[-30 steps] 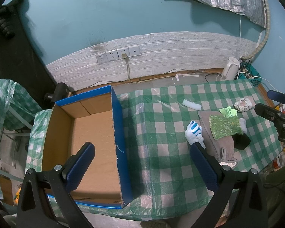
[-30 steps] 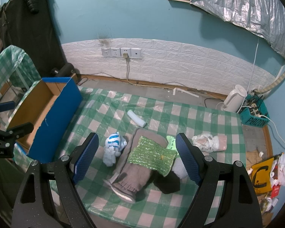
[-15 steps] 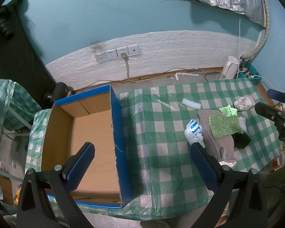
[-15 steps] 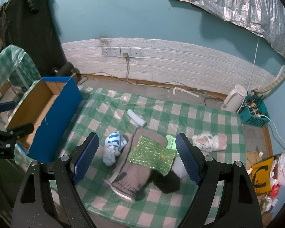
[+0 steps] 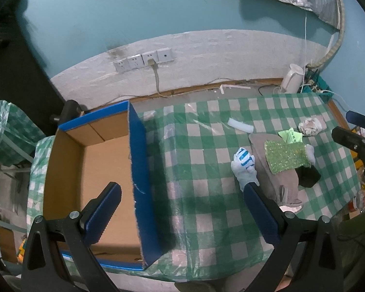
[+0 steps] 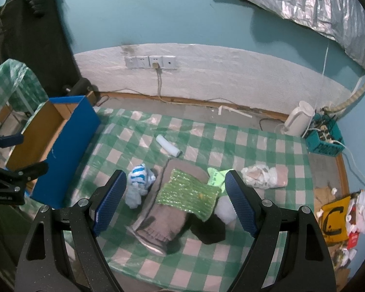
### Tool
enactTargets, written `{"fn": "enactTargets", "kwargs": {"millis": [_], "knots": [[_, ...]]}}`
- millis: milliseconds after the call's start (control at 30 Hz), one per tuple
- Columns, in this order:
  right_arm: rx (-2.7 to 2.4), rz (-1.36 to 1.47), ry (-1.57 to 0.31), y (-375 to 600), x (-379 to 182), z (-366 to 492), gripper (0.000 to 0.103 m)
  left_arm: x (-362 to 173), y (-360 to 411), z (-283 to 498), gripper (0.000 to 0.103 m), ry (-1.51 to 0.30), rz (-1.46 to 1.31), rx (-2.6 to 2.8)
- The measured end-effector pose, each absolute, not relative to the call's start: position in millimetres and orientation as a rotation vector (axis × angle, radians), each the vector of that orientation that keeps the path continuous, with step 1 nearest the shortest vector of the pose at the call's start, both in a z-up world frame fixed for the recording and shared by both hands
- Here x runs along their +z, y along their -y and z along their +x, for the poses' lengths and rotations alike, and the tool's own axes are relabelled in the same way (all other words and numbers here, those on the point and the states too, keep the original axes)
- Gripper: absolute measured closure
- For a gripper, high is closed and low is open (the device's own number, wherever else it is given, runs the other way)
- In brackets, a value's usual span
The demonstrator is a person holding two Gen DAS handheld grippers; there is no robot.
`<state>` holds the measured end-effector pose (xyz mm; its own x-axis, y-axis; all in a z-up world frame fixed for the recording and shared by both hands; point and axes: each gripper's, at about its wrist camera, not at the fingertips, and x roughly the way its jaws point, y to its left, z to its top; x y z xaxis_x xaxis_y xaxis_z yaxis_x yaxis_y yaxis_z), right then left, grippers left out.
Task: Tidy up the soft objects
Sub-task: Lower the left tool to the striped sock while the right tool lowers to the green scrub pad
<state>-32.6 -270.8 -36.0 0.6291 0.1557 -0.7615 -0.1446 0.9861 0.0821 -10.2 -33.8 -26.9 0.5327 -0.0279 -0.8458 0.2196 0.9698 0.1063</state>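
A pile of soft things lies on the green checked table (image 6: 243, 143): a green sparkly cloth (image 6: 188, 196) on a grey-brown cloth (image 6: 163, 223), a white and blue striped sock bundle (image 6: 138, 182), a black cloth (image 6: 210, 230), a white plastic bag bundle (image 6: 262, 174) and a white roll (image 6: 169, 147). An open blue cardboard box (image 5: 95, 170) stands at the table's left end. My left gripper (image 5: 182, 209) is open and empty above the box's right wall. My right gripper (image 6: 176, 199) is open and empty, above the pile. The pile also shows in the left wrist view (image 5: 286, 155).
A white kettle (image 6: 299, 118) and a teal basket (image 6: 324, 138) stand on the floor behind the table's right end. A yellow bag (image 6: 334, 220) and litter lie to the right. A wall socket strip (image 6: 149, 62) with a cable is behind.
Both views shift slightly and blur, with the pile a little lower in the right wrist view. Nothing was taken hold of or let go.
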Motion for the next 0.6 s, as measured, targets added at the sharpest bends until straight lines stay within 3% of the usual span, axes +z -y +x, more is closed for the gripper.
{"fn": "enactTargets", "kwargs": {"millis": [600], "knots": [[0.097,0.116,-1.015,313,-74,1,0.021,-57,58,30,0.002,-1.120,0.220,-0.180]]}}
